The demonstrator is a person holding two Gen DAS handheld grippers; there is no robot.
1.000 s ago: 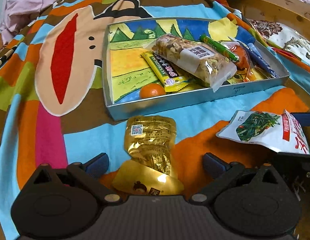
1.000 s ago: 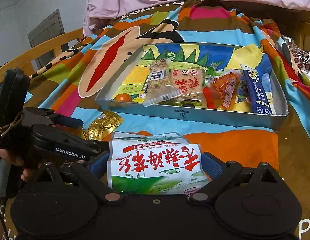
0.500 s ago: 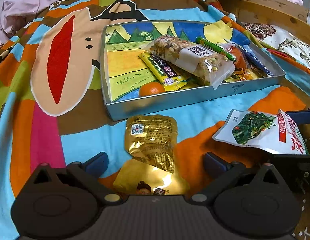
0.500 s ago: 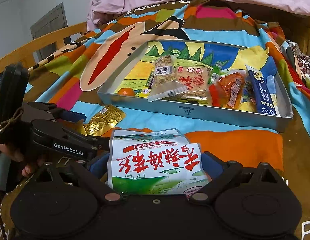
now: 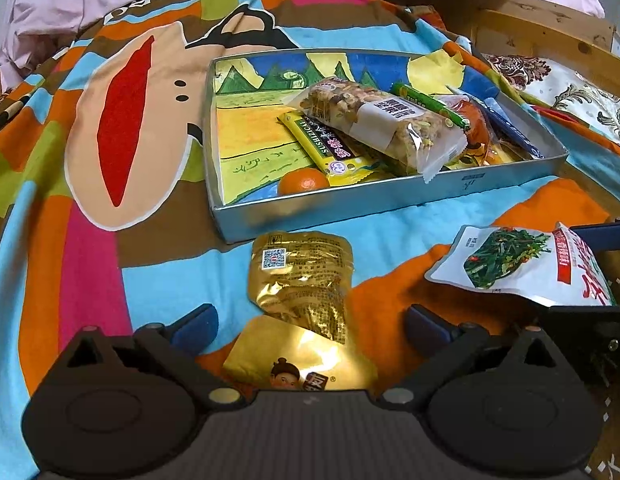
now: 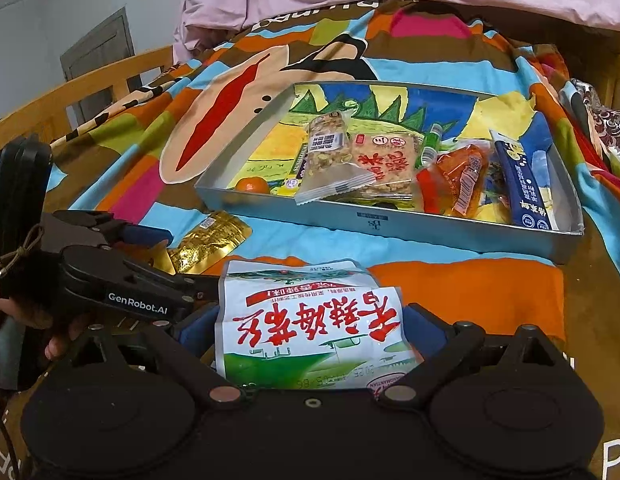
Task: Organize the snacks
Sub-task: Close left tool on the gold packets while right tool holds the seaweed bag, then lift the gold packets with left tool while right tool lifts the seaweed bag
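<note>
Right wrist, right tool gripping white packet, left tool spread around gold pouch

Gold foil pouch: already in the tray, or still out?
Out. The gold foil pouch lies on the blanket in front of the metal tray, between the open left tool's fingers.

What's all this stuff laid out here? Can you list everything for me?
tray: 1, silver, on the blanket
nut bar: 1, clear wrapper, in tray
yellow packet: 1, in tray
orange: 1, tray's near corner
blue stick pack: 1, tray's right end
gold pouches: 2, overlapping, before the tray
white seaweed packet: 1, in right gripper
blanket: 1, multicoloured
left gripper: fingers open around gold pouches
right gripper: fingers closed on white packet
</note>
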